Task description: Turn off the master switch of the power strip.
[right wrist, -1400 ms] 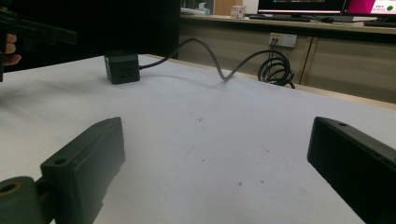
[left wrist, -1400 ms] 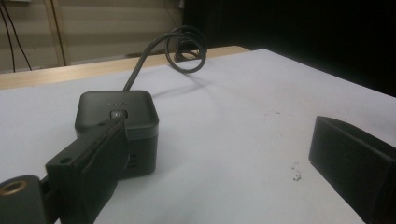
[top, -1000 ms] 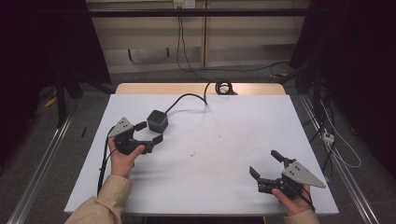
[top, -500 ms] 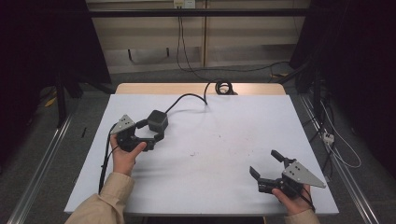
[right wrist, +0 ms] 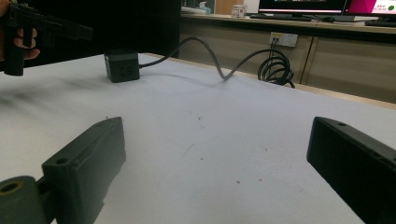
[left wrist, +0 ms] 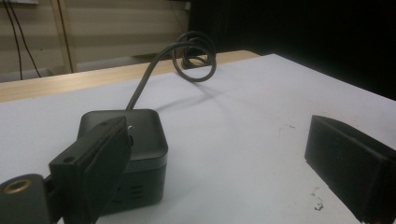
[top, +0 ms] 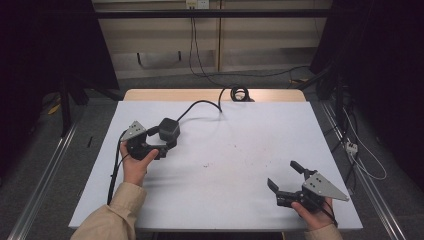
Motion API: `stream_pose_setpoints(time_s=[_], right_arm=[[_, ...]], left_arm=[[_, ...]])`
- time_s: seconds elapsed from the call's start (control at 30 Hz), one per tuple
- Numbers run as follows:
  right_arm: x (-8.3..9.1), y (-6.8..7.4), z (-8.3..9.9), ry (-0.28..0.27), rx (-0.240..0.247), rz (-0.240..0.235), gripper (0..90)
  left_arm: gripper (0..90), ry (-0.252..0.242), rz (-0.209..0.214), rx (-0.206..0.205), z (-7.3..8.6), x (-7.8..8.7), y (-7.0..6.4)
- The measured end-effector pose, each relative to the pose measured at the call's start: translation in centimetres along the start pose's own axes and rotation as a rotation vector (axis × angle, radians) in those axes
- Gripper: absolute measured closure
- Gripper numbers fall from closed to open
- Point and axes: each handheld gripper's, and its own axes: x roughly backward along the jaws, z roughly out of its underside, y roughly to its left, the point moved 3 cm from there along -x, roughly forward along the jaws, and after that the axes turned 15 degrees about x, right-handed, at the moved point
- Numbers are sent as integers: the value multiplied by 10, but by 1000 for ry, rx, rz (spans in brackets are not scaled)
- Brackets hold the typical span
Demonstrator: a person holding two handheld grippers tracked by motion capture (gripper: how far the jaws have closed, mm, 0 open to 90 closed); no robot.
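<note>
A black cube power socket (top: 169, 129) sits on the white table (top: 235, 135) at the left, and its grey cable (top: 200, 104) runs back to a coil (top: 239, 93) at the far edge. My left gripper (top: 162, 139) is open, and the cube stands between its jaws. In the left gripper view the cube (left wrist: 140, 135) lies close against the left jaw, and the right jaw stands well off to the side. My right gripper (top: 283, 174) is open over bare table near the front right corner, with nothing between its jaws. The right gripper view has the cube (right wrist: 121, 66) far off.
A wooden strip (top: 200, 95) runs along the table's far edge, where the coil (right wrist: 276, 67) rests. Loose cables (top: 360, 155) trail on the floor to the right. Monitors (right wrist: 303, 5) stand on a counter behind. Small dark specks (top: 240, 162) mark the table's middle.
My left gripper has moved forward and right up to the cube, which now stands between its jaws. The right gripper has stayed put.
</note>
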Motion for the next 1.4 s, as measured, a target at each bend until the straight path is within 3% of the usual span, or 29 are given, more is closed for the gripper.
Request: stream_pose_setpoints(time_s=[0.4, 0.83, 1.23, 1.4], right_arm=[[0, 0, 0, -2, 1, -1, 41], [0, -1, 0, -4, 1, -2, 42], [1, -1, 0, -6, 0, -3, 43], [1, -1, 0, -4, -2, 0, 43]], left_arm=[[72, 7, -12, 7, 0, -4, 3], [88, 8, -30, -6, -16, -11, 3], [150, 26, -43, -33, -28, -18, 4], [213, 19, -43, -26, -30, -20, 5]])
